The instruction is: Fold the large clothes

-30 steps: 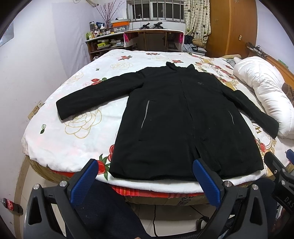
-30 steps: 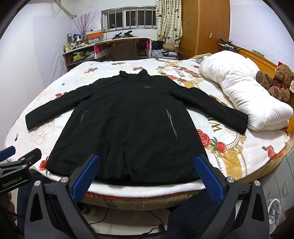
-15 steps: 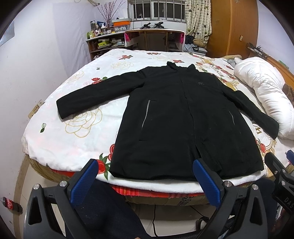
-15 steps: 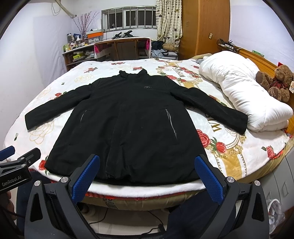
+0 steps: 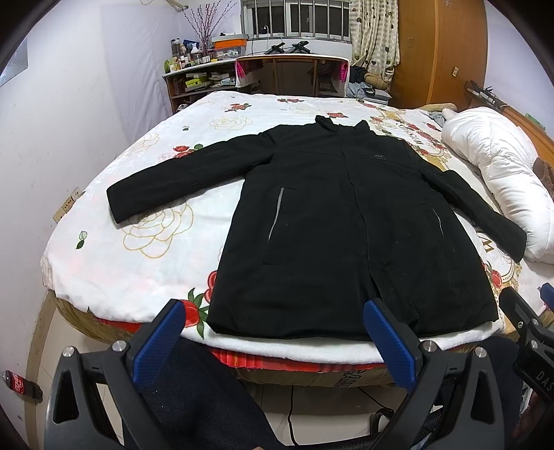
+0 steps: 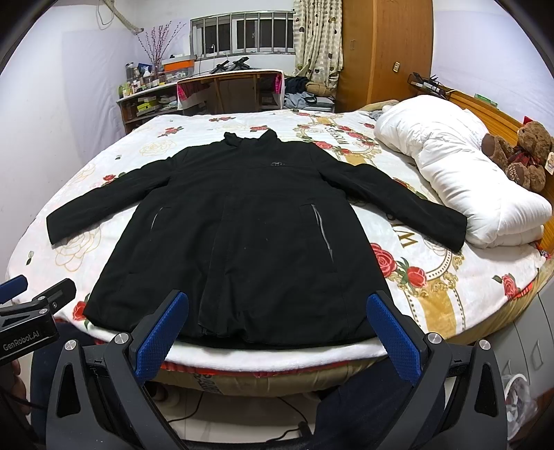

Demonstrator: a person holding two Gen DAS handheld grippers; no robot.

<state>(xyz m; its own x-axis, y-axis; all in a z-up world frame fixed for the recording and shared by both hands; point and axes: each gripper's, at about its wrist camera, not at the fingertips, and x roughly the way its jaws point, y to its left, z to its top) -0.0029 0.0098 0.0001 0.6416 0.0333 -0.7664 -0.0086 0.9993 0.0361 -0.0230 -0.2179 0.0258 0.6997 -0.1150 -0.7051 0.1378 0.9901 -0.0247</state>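
A bed (image 6: 450, 297) fills the room, covered by a white spread printed with red roses. A rolled white duvet (image 6: 460, 180) lies along its right side, and a brown teddy bear (image 6: 523, 155) sits against the wooden headboard beside it. Past the far edge stand a wooden desk (image 5: 294, 74) and a cluttered shelf (image 5: 194, 74). A barred window (image 6: 242, 33), a patterned curtain (image 6: 316, 41) and a tall wooden wardrobe (image 6: 384, 52) line the back wall.
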